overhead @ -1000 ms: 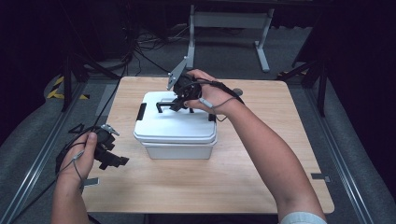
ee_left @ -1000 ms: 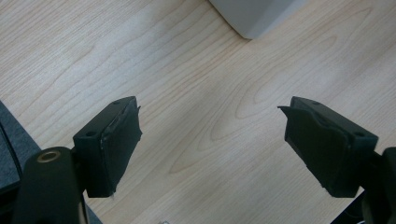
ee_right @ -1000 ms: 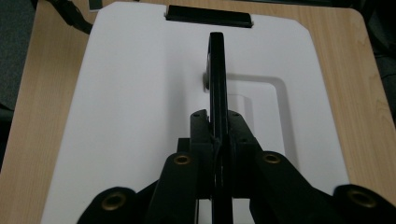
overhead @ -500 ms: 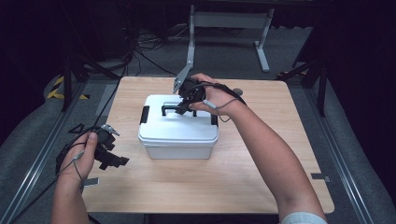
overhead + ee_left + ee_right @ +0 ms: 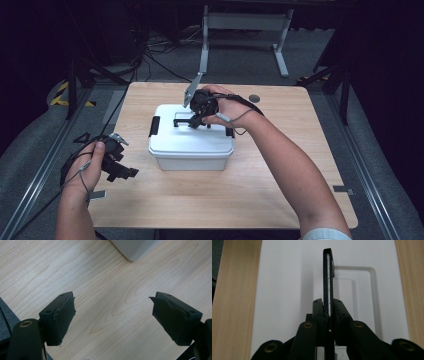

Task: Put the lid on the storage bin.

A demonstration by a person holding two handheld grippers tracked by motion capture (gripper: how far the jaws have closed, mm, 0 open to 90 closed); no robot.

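Centrally on the worktop [image 5: 280, 190] sits the white box [image 5: 192, 145]; the right gripper [image 5: 327, 312] has its jaws clamped on the black handle [image 5: 328, 277], while the left gripper [image 5: 112, 315] hovers with jaws apart.

Black two-jaw grippers, left gripper [image 5: 116, 162] and right gripper [image 5: 200, 111], show brass-coloured pivot screws, trailing thin cables; bare forearms, pale sleeve edge [image 5: 325, 234].
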